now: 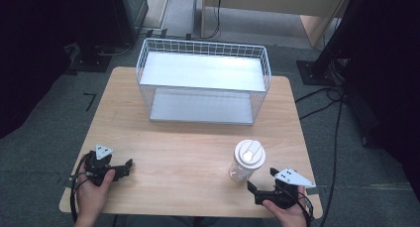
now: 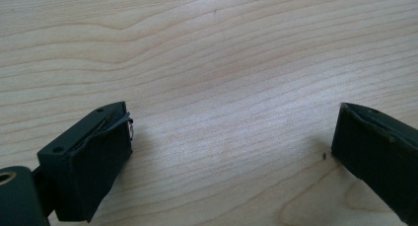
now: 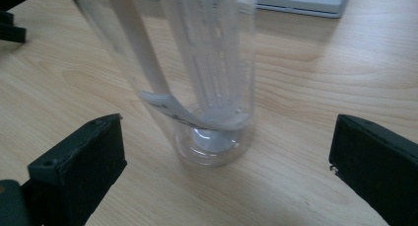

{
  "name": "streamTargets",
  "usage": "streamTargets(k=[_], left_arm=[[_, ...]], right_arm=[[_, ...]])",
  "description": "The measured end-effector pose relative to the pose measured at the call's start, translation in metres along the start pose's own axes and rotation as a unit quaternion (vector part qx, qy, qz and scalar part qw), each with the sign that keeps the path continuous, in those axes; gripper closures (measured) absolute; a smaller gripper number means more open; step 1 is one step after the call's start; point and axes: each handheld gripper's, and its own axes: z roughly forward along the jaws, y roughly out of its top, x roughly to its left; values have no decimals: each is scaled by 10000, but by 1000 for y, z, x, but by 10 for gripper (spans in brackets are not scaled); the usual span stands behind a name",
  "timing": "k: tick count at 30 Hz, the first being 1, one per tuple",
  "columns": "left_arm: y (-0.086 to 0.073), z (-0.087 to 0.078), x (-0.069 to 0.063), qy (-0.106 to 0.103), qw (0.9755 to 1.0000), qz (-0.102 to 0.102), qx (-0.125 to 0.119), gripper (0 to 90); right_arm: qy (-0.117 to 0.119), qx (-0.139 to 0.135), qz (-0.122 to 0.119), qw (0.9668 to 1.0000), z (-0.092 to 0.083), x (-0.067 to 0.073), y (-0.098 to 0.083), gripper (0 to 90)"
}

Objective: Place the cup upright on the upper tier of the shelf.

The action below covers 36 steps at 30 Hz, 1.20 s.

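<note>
Both grippers gape empty (right gripper faces clear bottle).

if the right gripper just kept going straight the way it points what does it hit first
Most likely the clear bottle. It stands upright on the table, straight ahead of the open right gripper and roughly centred between the jaws, not yet touched. Exact depth is unclear.

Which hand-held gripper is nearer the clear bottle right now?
The right hand-held gripper. It sits just in front of the clear bottle, jaws open toward its base. The left hand-held gripper is far across the table, jaws open over bare wood.
</note>
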Motion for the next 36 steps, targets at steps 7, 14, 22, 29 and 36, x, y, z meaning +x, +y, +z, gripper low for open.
streamTargets(k=[7, 14, 22, 29, 36], left_arm=[[0, 0, 0, -1, 10000, -6, -1, 22], [0, 0, 0, -2, 10000, -5, 1, 22], [0, 0, 0, -2, 10000, -5, 0, 22], [0, 0, 0, -10, 10000, 6, -3, 21], [0, 0, 0, -9, 10000, 6, -2, 22]], right_arm=[[130, -88, -135, 9998, 7, 17, 11, 4], [-213, -299, -301, 9989, 16, 33, 21, 46], [-412, -631, -170, 9970, 26, 39, 28, 73], [-652, -1004, -111, 9927, 31, 41, 27, 98], [-784, -1232, -165, 9891, 36, 44, 26, 153]])
